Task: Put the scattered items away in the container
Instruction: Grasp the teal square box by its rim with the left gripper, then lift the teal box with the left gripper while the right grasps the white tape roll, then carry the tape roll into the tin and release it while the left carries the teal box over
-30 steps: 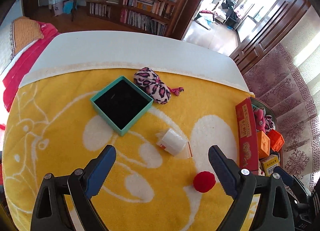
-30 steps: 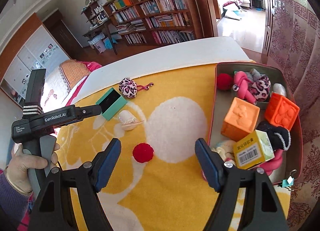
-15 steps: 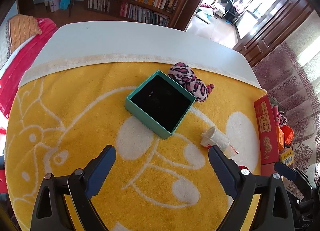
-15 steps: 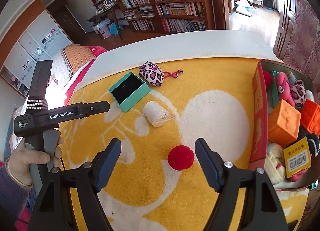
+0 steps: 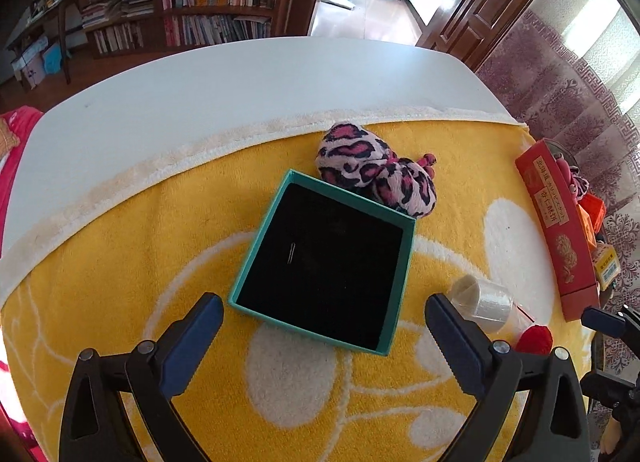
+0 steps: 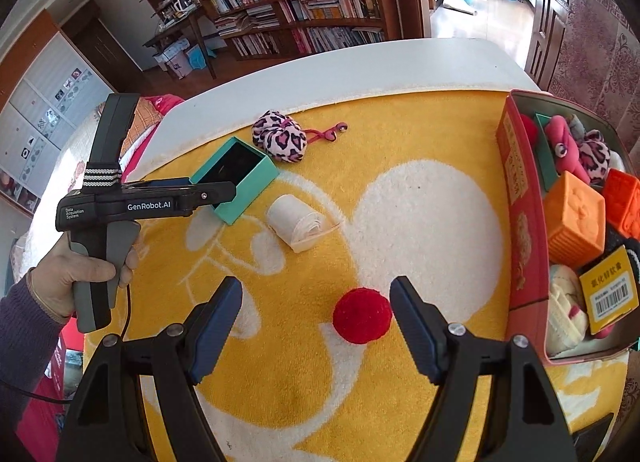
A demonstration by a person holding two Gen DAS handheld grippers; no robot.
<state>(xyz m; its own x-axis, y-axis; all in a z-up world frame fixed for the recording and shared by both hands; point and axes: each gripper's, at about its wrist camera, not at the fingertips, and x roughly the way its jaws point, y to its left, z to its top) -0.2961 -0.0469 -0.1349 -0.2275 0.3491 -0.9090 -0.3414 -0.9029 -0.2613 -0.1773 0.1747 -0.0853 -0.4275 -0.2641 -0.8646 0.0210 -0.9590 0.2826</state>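
Observation:
My left gripper (image 5: 322, 336) is open and empty, just short of the open teal box with black lining (image 5: 326, 260). The pink leopard pouch (image 5: 374, 178) lies behind the box, touching it. A white tape roll (image 5: 482, 304) lies to the right, the red pompom (image 5: 534, 338) beside it. My right gripper (image 6: 316, 322) is open and empty, and the red pompom (image 6: 362, 316) sits near its right finger. The red container (image 6: 520, 222) at the right holds several toys. The teal box (image 6: 236, 178), pouch (image 6: 280, 140) and tape roll (image 6: 298, 224) lie further back.
A yellow and white blanket (image 6: 420, 198) covers the white table (image 5: 224, 86). The left gripper's handle and hand (image 6: 100, 230) hover over the table's left side in the right wrist view. The container (image 5: 554, 226) stands at the table's right edge. Bookshelves stand behind.
My left gripper has swung left and forward onto the teal box, which now fills the space ahead of its fingers. My right gripper has moved closer to the red pompom.

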